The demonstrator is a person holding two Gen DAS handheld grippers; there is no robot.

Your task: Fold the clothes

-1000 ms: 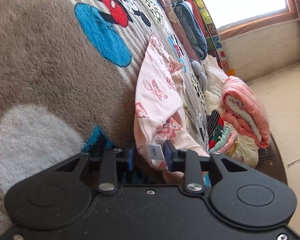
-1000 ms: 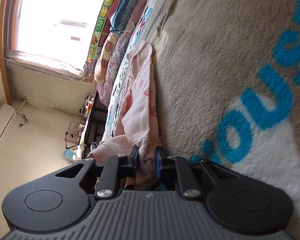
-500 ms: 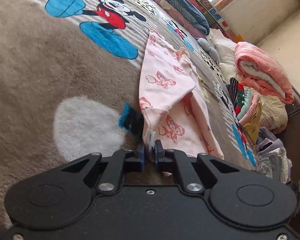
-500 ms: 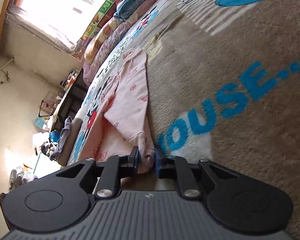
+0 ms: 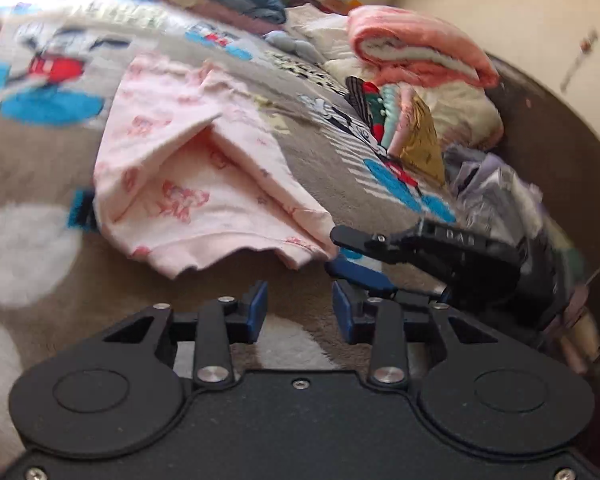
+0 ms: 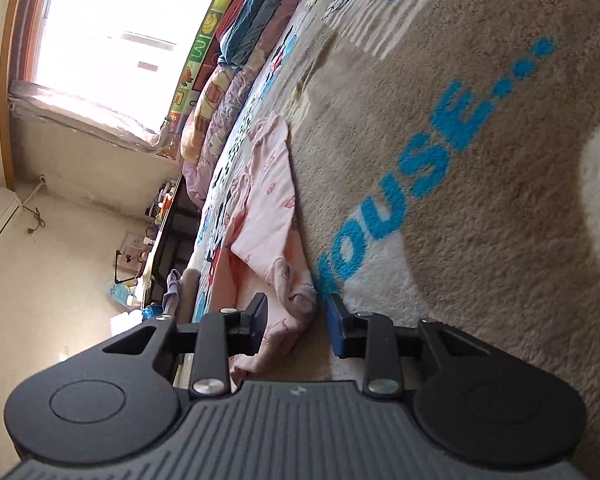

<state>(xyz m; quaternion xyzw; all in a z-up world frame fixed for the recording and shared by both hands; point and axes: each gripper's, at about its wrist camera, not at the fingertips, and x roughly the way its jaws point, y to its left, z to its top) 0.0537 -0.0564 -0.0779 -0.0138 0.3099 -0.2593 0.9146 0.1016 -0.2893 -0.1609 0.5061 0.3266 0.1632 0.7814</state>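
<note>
Fold just laid down — pink butterfly-print cotton garment [image 5: 188,184] lies on the beige fleece blanket [image 5: 44,160]. Left gripper [image 5: 300,306] opening, empty; right gripper [image 6: 296,320] opening, hem loose between — next, probably regrip for another fold.

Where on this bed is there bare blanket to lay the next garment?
Bare blanket lies left of the pink garment, and by the blue lettering. Crowded: the clothes pile on the right.

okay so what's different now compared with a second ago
Both grippers let go of the pink garment. The left gripper has backed off, jaws opening, nothing between them. The right gripper is opening with the hem loose between its jaws. The garment stays on the blanket.
</note>
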